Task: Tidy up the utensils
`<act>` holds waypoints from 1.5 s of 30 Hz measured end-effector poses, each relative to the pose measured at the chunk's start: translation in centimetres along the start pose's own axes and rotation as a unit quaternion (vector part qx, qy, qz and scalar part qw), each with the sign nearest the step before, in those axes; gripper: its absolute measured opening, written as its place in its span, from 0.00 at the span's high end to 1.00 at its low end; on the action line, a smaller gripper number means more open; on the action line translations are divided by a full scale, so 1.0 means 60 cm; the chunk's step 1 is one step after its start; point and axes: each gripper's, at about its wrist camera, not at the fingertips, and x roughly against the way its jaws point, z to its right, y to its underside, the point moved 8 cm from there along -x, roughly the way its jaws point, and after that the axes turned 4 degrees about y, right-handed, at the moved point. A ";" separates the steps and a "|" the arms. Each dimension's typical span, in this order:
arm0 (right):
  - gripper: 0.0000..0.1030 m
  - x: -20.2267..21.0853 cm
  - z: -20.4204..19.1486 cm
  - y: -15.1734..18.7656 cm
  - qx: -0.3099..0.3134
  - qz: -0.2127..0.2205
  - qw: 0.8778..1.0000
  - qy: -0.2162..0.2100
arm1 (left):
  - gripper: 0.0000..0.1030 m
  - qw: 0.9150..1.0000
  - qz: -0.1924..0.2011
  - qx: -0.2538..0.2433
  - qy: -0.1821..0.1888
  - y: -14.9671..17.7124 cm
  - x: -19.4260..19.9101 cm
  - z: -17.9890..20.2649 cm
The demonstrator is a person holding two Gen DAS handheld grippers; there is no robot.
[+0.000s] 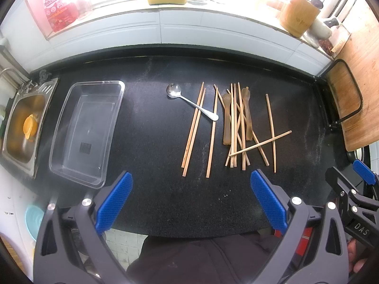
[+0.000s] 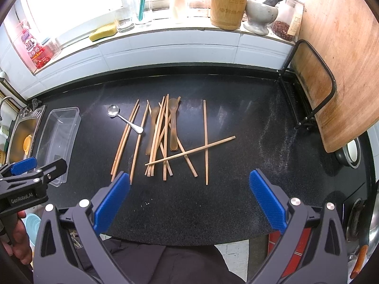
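Several wooden chopsticks point(image 1: 233, 127) lie scattered on the black counter point(image 1: 154, 142), some crossed over two brown spoons point(image 1: 227, 118). A metal spoon point(image 1: 189, 101) lies left of them, its handle across two chopsticks. A clear plastic tray point(image 1: 87, 130) stands empty at the left. My left gripper point(image 1: 190, 203) is open and empty above the counter's front edge. In the right wrist view the chopsticks point(image 2: 165, 139), brown spoons point(image 2: 173, 123), metal spoon point(image 2: 124, 118) and tray point(image 2: 59, 139) show again. My right gripper point(image 2: 189, 201) is open and empty, near the front edge.
A steel sink point(image 1: 21, 123) with an orange object sits far left. A wooden cutting board point(image 2: 338, 71) leans in a black rack point(image 2: 305, 90) at right. The windowsill holds a bamboo utensil holder point(image 2: 228, 4), mortar point(image 2: 260, 14), sponge point(image 2: 103, 32) and jars.
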 end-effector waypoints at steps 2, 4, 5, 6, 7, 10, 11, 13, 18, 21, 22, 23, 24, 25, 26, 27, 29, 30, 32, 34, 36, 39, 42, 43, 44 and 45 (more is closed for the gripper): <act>0.05 0.000 0.001 -0.001 0.000 0.001 1.000 0.000 | 0.06 1.000 -0.001 0.000 0.000 -0.001 -0.002 0.001; 0.05 -0.001 0.000 -0.001 0.000 0.001 1.000 0.000 | 0.06 1.000 -0.001 0.000 0.000 -0.001 -0.002 0.001; 0.05 0.000 0.000 0.001 0.000 0.000 1.000 0.000 | 0.06 1.000 -0.001 -0.001 -0.001 -0.001 -0.002 0.001; 0.05 -0.001 0.000 0.000 -0.001 0.000 1.000 -0.001 | 0.06 1.000 -0.001 -0.001 -0.001 -0.001 -0.003 0.001; 0.05 -0.001 0.000 0.000 -0.001 0.000 1.000 -0.001 | 0.06 1.000 -0.002 -0.001 -0.001 -0.001 -0.004 0.001; 0.05 -0.003 0.001 -0.003 -0.001 -0.001 1.000 -0.001 | 0.06 1.000 -0.001 0.000 -0.001 -0.001 -0.003 0.001; 0.05 -0.003 0.001 -0.003 -0.001 -0.001 1.000 -0.001 | 0.06 1.000 -0.002 0.000 -0.001 -0.001 -0.004 0.001; 0.05 -0.003 0.000 -0.003 -0.001 0.000 1.000 -0.001 | 0.06 1.000 -0.002 0.000 -0.001 -0.002 -0.006 0.001; 0.05 -0.004 0.001 -0.003 -0.001 -0.001 1.000 -0.002 | 0.06 1.000 -0.006 0.001 -0.001 -0.003 -0.009 -0.001; 0.05 -0.010 0.002 -0.004 -0.004 -0.005 1.000 -0.004 | 0.06 1.000 -0.010 0.002 -0.001 -0.005 -0.017 -0.003; 0.05 -0.012 0.003 -0.005 -0.006 -0.007 1.000 -0.005 | 0.06 1.000 -0.011 0.002 -0.002 -0.006 -0.019 -0.005; 0.05 -0.016 0.004 -0.005 -0.008 -0.008 1.000 -0.005 | 0.06 1.000 -0.012 0.003 -0.004 -0.007 -0.023 -0.007; 0.05 -0.020 0.007 -0.006 -0.011 -0.010 1.000 -0.005 | 0.06 1.000 -0.014 0.004 -0.005 -0.009 -0.026 -0.008; 0.05 -0.023 0.009 -0.007 -0.014 -0.011 1.000 -0.005 | 0.06 1.000 -0.016 0.007 -0.006 -0.009 -0.033 -0.011; 0.05 -0.029 0.013 -0.007 -0.018 -0.012 1.000 -0.004 | 0.06 1.000 -0.019 0.009 -0.008 -0.010 -0.039 -0.014; 0.05 -0.036 0.015 -0.006 -0.022 -0.014 1.000 -0.006 | 0.06 1.000 -0.020 0.011 -0.007 -0.010 -0.044 -0.015; 0.05 -0.050 0.022 -0.004 -0.035 -0.018 0.999 -0.015 | 0.06 1.000 -0.019 0.013 -0.008 -0.012 -0.059 -0.018; 0.05 -0.056 0.026 -0.003 -0.039 -0.018 0.999 -0.020 | 0.06 1.000 -0.016 0.011 -0.006 -0.013 -0.066 -0.018; 0.05 -0.074 0.035 -0.002 -0.044 -0.016 0.999 -0.024 | 0.06 1.000 -0.014 0.002 -0.001 -0.014 -0.090 -0.020; 0.05 -0.091 0.047 0.001 -0.048 -0.010 0.999 -0.020 | 0.06 1.000 -0.008 -0.009 0.011 -0.014 -0.115 -0.021; 0.05 -0.111 0.059 0.003 -0.050 0.001 0.999 -0.019 | 0.06 0.999 0.010 -0.030 0.010 -0.013 -0.146 -0.027; 0.05 -0.151 0.071 0.012 -0.037 0.019 0.999 -0.016 | 0.06 0.997 0.007 -0.069 -0.016 -0.008 -0.201 -0.039; 0.05 -0.203 0.091 0.028 -0.014 0.008 1.000 0.014 | 0.06 0.997 -0.010 -0.080 -0.014 -0.008 -0.257 -0.055; 0.05 -0.218 0.100 0.032 -0.008 0.006 1.000 0.027 | 0.06 0.996 -0.003 -0.081 -0.026 -0.011 -0.276 -0.068; 0.05 -0.232 0.108 0.035 -0.006 0.002 0.999 0.033 | 0.06 0.996 -0.004 -0.085 -0.040 -0.014 -0.293 -0.079; 0.07 -0.243 0.113 0.037 -0.009 0.002 1.000 0.029 | 0.06 0.995 -0.004 -0.086 -0.042 -0.018 -0.311 -0.088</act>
